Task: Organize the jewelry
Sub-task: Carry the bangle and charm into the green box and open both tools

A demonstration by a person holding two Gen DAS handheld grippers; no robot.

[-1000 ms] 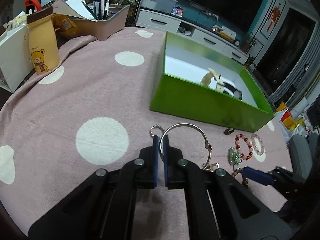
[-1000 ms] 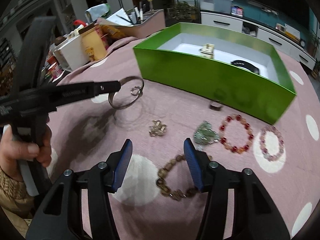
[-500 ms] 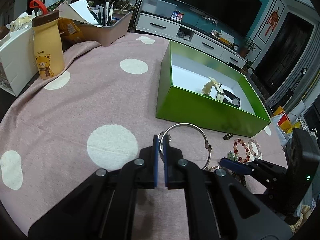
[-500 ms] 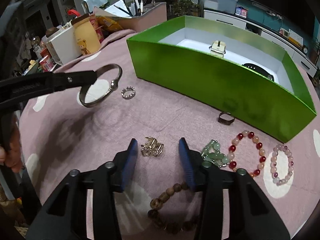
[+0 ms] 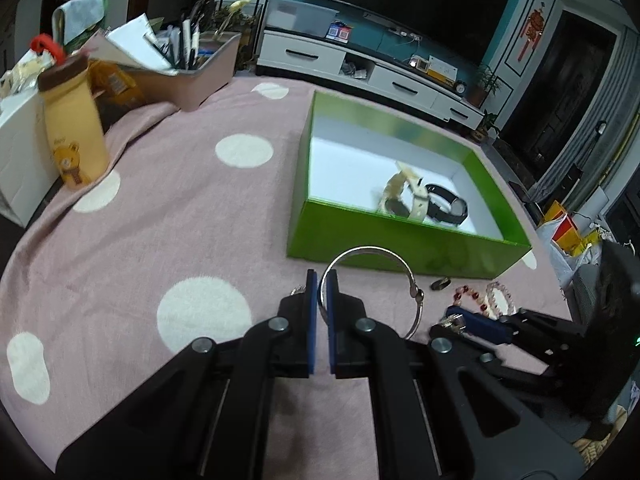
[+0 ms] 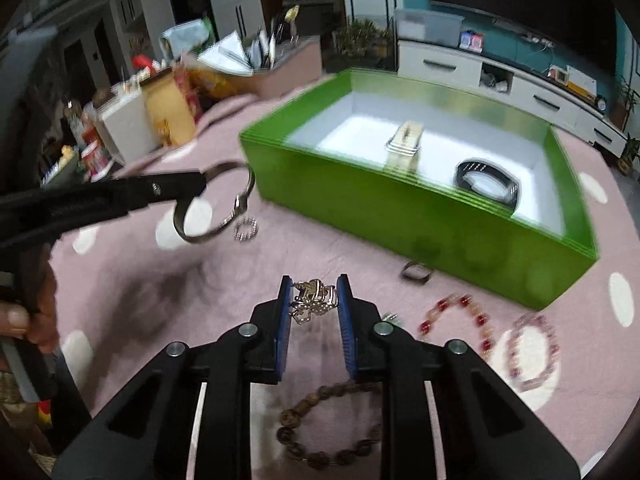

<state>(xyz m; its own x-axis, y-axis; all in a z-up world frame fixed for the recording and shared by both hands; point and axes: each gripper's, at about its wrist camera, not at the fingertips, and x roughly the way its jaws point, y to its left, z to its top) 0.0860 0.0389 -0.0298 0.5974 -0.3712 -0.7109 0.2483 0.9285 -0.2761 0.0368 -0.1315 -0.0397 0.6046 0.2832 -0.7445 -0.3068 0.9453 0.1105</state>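
Note:
My left gripper (image 5: pixel 321 280) is shut on a silver bangle (image 5: pixel 412 276) and holds it in the air short of the green box (image 5: pixel 400 248). The bangle also shows in the right wrist view (image 6: pixel 212 236). The box holds a cream watch (image 5: pixel 404 192) and a black watch (image 5: pixel 448 204). My right gripper (image 6: pixel 314 294) is low over the cloth, its pads closed in on either side of a gold chain piece (image 6: pixel 314 300). Whether they squeeze it I cannot tell.
On the pink dotted cloth lie a small sparkly ring (image 6: pixel 246 231), a dark ring (image 6: pixel 416 272), a red bead bracelet (image 6: pixel 456 320), a pink bead bracelet (image 6: pixel 532 348) and a brown bead bracelet (image 6: pixel 328 424). A yellow bear bottle (image 5: pixel 72 128) and a stationery tray (image 5: pixel 188 76) stand far left.
My left gripper has lifted the bangle higher and toward the green box. My right gripper has moved forward and narrowed its jaws around the gold chain piece.

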